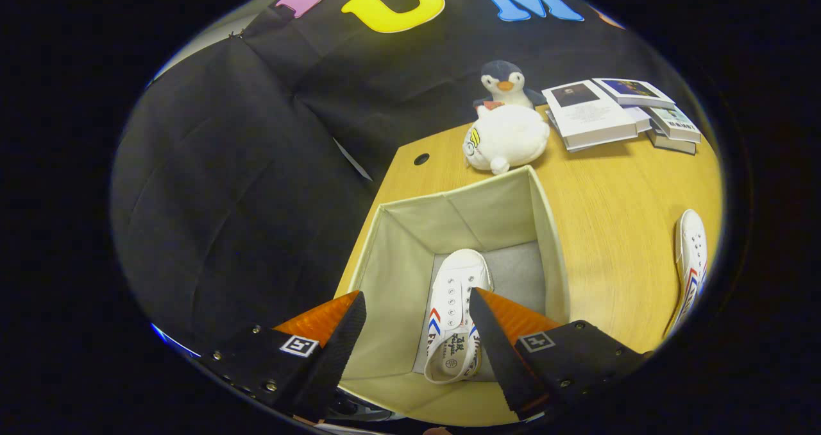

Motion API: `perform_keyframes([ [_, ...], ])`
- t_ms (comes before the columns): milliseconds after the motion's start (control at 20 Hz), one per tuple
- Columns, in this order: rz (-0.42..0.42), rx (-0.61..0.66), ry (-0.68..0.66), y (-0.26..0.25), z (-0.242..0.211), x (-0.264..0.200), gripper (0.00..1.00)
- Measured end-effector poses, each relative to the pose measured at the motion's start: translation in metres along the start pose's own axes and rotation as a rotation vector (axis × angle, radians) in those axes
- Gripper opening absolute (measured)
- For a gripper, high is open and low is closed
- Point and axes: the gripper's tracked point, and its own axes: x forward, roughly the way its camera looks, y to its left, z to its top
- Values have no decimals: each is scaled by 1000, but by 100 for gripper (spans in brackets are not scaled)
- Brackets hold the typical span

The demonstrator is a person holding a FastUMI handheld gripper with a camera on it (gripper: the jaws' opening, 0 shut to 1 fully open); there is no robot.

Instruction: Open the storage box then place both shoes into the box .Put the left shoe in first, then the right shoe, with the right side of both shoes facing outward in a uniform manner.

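My claw (417, 332) hangs over the box (551, 230), fingers apart, nothing between them but air. One shoe (455, 307) lies on the box floor below, just ahead of the fingers. Box sits on the desk (616, 230). Second shoe (691, 262) on the desk, right of the box, well apart. Two plush toys (507, 136) beyond the box; books (609, 114) stacked right of them.

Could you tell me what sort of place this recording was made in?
Probably a staged booth set up like a home desk: a wooden table against black cloth, with plush toys, stacked books and an open storage box under the open gripper.
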Motion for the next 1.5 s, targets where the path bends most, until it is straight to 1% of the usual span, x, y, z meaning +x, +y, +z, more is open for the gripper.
perform_keyframes([
  [150,-20,-55,-74,-20,25,-31,98],
  [300,-81,-92,-127,-54,42,-58,98],
  [600,-209,-94,-157,-134,48,-95,98],
  [850,-294,-69,-164,-191,44,-126,98],
  [1100,-371,-61,-157,-243,38,-144,98],
  [1500,-451,-25,-100,-317,8,-161,98],
])
